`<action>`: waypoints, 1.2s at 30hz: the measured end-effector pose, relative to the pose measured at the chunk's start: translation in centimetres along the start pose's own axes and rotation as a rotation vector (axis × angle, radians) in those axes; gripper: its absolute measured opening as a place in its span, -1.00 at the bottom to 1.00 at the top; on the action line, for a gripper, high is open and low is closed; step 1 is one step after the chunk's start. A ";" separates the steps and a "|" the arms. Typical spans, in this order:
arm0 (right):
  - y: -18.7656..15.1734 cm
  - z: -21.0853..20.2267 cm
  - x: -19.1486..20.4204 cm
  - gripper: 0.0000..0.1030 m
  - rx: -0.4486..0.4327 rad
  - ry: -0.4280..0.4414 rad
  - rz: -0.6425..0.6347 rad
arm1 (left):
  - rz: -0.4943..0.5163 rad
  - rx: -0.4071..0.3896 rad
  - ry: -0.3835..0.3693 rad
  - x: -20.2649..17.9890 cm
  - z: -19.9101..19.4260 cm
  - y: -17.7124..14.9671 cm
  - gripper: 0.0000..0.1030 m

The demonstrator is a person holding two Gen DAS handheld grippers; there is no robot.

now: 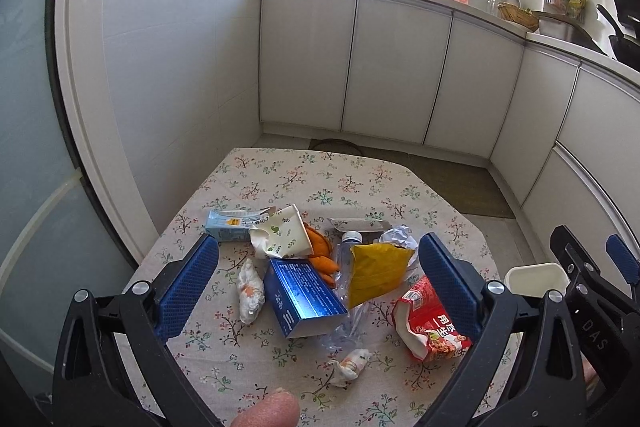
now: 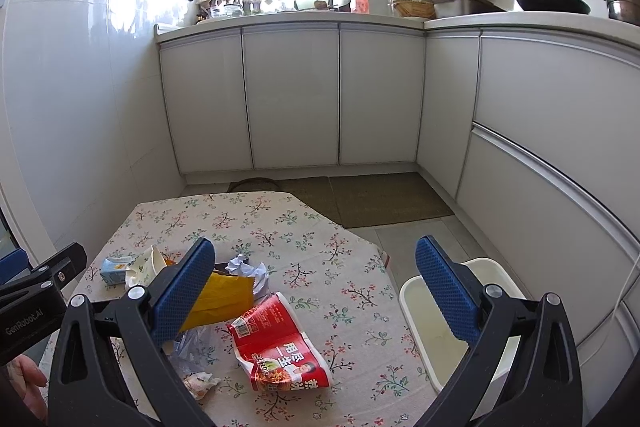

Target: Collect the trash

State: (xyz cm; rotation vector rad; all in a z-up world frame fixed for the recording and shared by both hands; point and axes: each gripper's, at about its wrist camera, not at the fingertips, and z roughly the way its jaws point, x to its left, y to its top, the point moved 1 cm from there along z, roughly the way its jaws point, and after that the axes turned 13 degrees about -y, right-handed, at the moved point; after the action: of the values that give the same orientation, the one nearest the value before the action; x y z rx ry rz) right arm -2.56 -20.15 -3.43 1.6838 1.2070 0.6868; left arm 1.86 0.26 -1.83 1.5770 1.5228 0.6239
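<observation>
Trash lies in a heap on the floral tablecloth [image 1: 304, 175]: a blue box [image 1: 302, 297], a yellow bag [image 1: 378, 273], a red noodle wrapper [image 1: 434, 323], a crushed clear bottle [image 1: 348, 267], a light blue carton [image 1: 230, 225], orange peels [image 1: 320, 247] and crumpled tissues [image 1: 250, 291]. My left gripper [image 1: 318, 251] is open above the heap, empty. My right gripper [image 2: 314, 263] is open and empty, above the red wrapper [image 2: 280, 343] and yellow bag [image 2: 224, 297]. A white bin [image 2: 452, 323] stands off the table's right edge.
White kitchen cabinets [image 2: 292, 95] line the back and right. A white tiled wall [image 1: 168, 67] runs along the table's left. Brown mats [image 2: 380, 199] lie on the floor beyond the table. The bin also shows in the left wrist view [image 1: 536, 277].
</observation>
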 end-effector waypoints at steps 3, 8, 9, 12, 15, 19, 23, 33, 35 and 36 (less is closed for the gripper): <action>-0.1 0.0 -0.1 0.90 0.001 0.000 0.000 | 0.001 0.001 0.001 -0.1 0.1 -0.1 0.87; 0.0 0.0 -0.1 0.90 0.000 0.000 0.001 | 0.000 0.003 0.002 0.0 0.2 -0.1 0.87; 0.0 0.0 -0.1 0.90 0.000 0.001 0.001 | -0.001 0.004 0.002 0.0 0.2 -0.2 0.87; 0.0 0.0 -0.1 0.90 0.001 0.001 -0.001 | -0.003 0.006 0.002 0.1 0.3 -0.3 0.87; -0.1 0.0 -0.1 0.90 0.003 0.000 -0.002 | -0.004 0.008 0.003 0.1 0.3 -0.3 0.87; -0.2 0.1 -0.1 0.90 0.005 -0.002 -0.001 | -0.005 0.012 0.005 0.2 0.5 -0.4 0.87; -0.1 0.1 -0.1 0.90 0.006 -0.003 -0.001 | -0.006 0.013 0.007 0.2 0.5 -0.4 0.87; -0.1 0.2 -0.1 0.90 0.007 -0.004 0.001 | -0.007 0.017 0.011 0.2 0.6 -0.4 0.87; -0.1 0.2 -0.2 0.90 0.007 -0.003 0.001 | -0.008 0.018 0.011 0.2 0.6 -0.5 0.87; -0.1 0.2 -0.2 0.90 0.007 -0.002 0.001 | -0.008 0.019 0.011 0.2 0.6 -0.5 0.87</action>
State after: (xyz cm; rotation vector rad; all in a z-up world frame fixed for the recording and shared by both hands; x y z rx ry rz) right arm -2.50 -20.35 -3.55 1.6901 1.2084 0.6820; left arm 2.12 0.23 -2.60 1.5834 1.5467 0.6165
